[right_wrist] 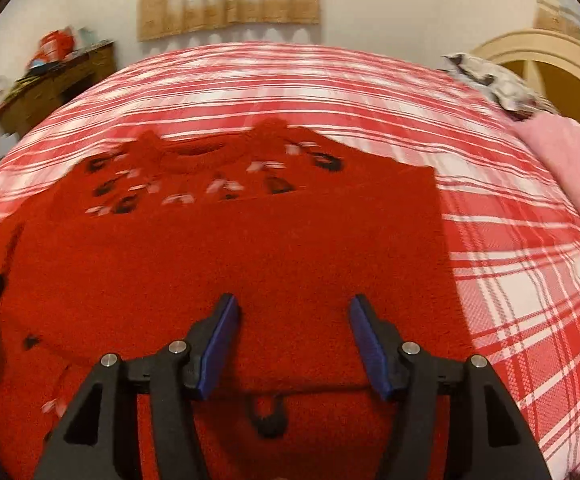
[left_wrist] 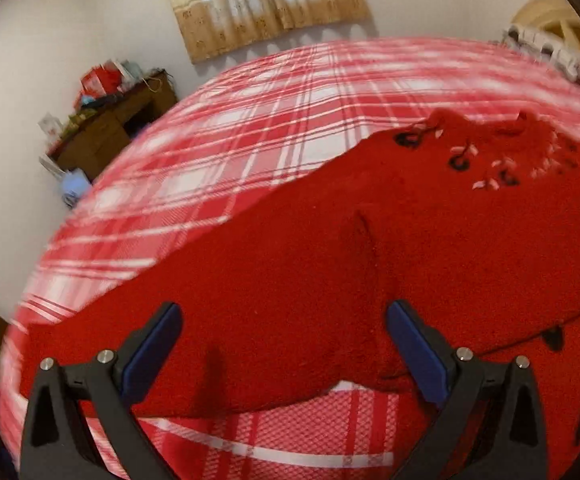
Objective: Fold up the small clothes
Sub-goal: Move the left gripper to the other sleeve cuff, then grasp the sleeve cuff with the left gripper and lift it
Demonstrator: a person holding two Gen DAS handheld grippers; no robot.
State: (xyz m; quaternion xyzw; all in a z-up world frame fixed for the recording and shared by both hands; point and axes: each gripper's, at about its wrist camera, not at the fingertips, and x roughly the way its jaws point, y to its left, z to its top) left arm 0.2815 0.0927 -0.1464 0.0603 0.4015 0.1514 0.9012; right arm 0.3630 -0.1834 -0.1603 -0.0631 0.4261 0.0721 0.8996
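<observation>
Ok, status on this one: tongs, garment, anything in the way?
Left tongs open, empty. Right tongs open, empty. Red sweater lying on plaid bedspread, part-folded. Nothing in the way.

no readable text, red sweater (right_wrist: pixel 225 248) bears only blurred black and white motifs

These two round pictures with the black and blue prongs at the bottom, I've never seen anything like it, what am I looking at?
Each picture comes from a wide-angle camera on a hand-held claw; a person carries one in each hand. The prongs are the claw's two fingers. One view looks past the left claw, the other past the right claw. Both stand open and hold nothing. Below them a red sweater, partly folded, lies on a bed with a red and white plaid cover. A pink cloth lies at the bed's far right.
</observation>
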